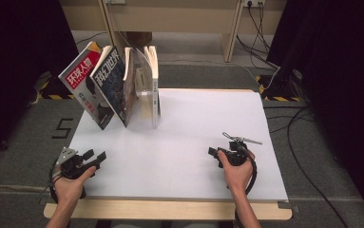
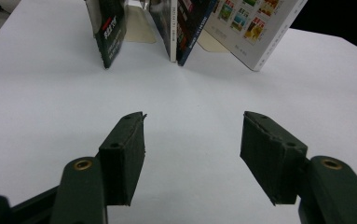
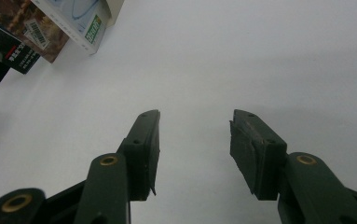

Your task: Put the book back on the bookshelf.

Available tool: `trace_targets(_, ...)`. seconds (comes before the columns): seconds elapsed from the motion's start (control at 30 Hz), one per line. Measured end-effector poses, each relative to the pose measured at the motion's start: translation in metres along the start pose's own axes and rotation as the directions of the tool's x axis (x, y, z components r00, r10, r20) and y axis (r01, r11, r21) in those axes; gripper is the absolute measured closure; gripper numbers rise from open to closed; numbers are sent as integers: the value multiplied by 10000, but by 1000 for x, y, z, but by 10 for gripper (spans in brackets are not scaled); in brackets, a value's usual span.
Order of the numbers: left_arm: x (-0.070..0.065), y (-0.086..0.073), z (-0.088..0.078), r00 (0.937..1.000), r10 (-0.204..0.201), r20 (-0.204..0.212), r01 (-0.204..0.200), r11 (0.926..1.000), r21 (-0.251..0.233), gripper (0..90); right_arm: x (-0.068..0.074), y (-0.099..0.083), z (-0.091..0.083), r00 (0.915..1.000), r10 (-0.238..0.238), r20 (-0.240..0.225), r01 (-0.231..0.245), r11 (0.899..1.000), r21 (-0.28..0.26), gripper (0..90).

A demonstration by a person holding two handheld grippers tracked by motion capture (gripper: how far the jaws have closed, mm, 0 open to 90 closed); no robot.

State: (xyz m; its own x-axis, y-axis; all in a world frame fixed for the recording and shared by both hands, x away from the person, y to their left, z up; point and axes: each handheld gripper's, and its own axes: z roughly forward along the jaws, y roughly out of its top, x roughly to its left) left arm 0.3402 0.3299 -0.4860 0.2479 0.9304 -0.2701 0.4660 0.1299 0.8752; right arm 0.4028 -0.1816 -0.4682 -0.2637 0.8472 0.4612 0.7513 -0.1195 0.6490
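Leaning magazines [image 1: 110, 85] stand beyond both empty grippers — bare white table [image 1: 189, 137] between.

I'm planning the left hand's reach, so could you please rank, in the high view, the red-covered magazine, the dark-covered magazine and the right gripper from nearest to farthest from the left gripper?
From the left gripper:
1. Dark-covered magazine, leaning, ahead at the table's far left.
2. Red-covered magazine, leftmost in that row; nearly a tie with the first.
3. Right gripper, across the white table.
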Motion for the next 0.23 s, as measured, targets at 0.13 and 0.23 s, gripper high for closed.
trace_targets(0.13,0,-3,0,10000,-19,72,19,10000,11,388,-1,0,1,9999,-92,103,92,10000,12,525)
trace_targets(0.23,1,-5,0,10000,-73,56,73,10000,61,388,-2,0,1,9996,-210,214,210,9998,-13,523)
